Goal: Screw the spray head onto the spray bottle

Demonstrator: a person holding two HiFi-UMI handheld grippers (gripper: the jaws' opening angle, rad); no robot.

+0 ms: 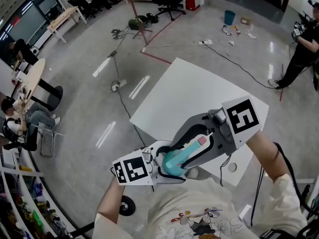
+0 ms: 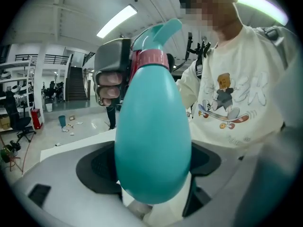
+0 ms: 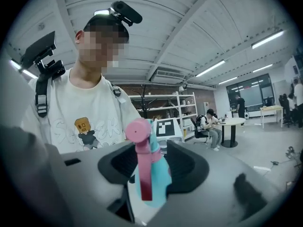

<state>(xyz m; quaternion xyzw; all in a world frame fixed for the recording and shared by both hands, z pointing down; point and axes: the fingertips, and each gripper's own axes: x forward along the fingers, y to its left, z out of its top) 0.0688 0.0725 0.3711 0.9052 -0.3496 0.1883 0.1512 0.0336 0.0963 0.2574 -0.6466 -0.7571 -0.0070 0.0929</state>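
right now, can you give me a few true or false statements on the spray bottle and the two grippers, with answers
1. The left gripper grips the teal spray bottle by its body. True.
2. The bottle stands on the white table. False: it is held up off it.
3. The right gripper is empty. False: the spray head stands between its jaws.
4. The spray head's trigger is pink. True.
5. The collar at the bottle's neck is yellow. False: it is pink.

Head view looks down; both gripper views closely share the bottle (image 2: 151, 141).
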